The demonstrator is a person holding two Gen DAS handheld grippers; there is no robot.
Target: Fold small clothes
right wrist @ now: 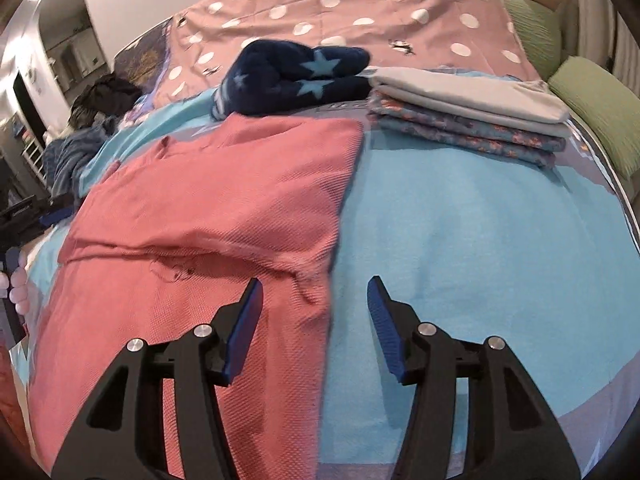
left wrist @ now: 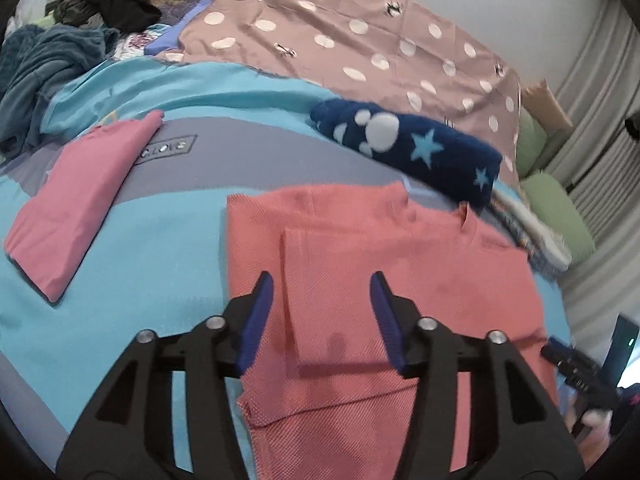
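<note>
A salmon-pink knit shirt (left wrist: 360, 264) lies flat on the blue bedspread, its left side folded inward over the body. My left gripper (left wrist: 322, 292) is open and empty, hovering just above the shirt's folded part. In the right wrist view the same shirt (right wrist: 224, 200) fills the left half, with a fold ridge across it. My right gripper (right wrist: 316, 296) is open and empty above the shirt's right edge, near the sleeve. The right gripper also shows at the left wrist view's right edge (left wrist: 560, 354).
A folded pink garment (left wrist: 76, 204) lies to the left. A navy star-print fleece (left wrist: 408, 148) lies behind the shirt. A stack of folded clothes (right wrist: 468, 120) sits at the right, green pillows (right wrist: 600, 116) beyond. A dotted mauve sheet (left wrist: 360, 32) and dark clothes pile (left wrist: 104, 0) lie farther back.
</note>
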